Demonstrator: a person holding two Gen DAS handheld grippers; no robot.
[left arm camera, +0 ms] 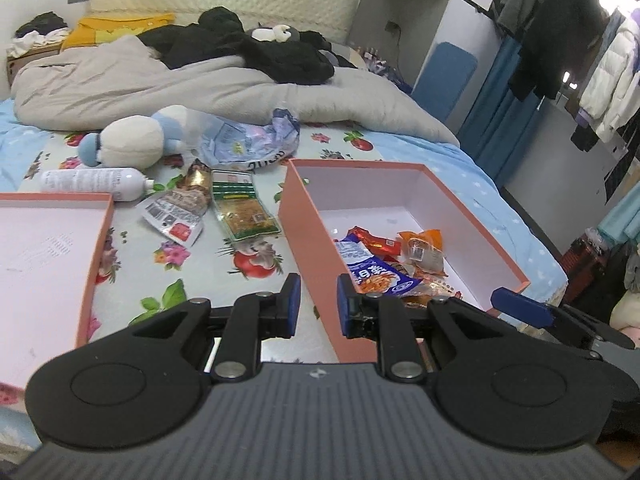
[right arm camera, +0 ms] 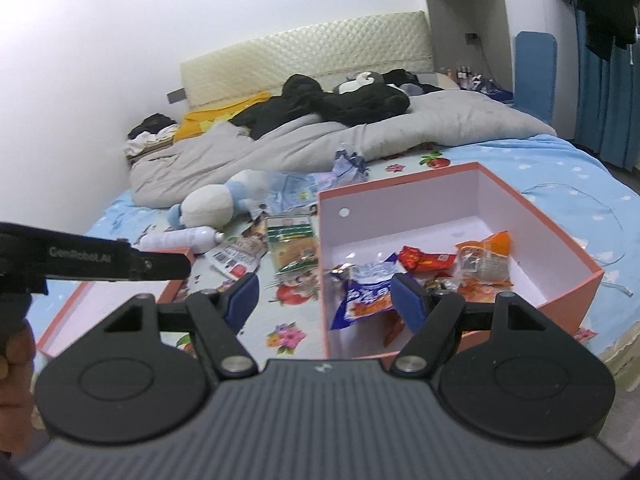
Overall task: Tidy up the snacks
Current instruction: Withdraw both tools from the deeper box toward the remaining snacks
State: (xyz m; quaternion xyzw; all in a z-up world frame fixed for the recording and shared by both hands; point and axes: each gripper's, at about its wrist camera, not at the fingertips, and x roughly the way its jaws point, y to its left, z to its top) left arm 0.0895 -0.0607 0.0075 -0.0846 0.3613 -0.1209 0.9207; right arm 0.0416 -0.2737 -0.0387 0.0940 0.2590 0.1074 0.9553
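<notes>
Two flat snack packets — a green-banded one (left arm camera: 242, 208) and a red-and-white one (left arm camera: 174, 216) — lie on the floral sheet (left arm camera: 248, 280) just left of the pink box (left arm camera: 304, 216), which holds several packets. They look light, crinkly and slippery; pinching a sealed edge seems safest. The left gripper (left arm camera: 318, 300) and right gripper (right arm camera: 326, 300) both stand spread, holding nothing.

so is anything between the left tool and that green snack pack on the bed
Nothing visible blocks it. The left tool is open and empty near the pink box's left wall, and the green snack pack lies flat on bare sheet ahead and slightly left. The barcode packet lies beside it, off the direct line.
</notes>
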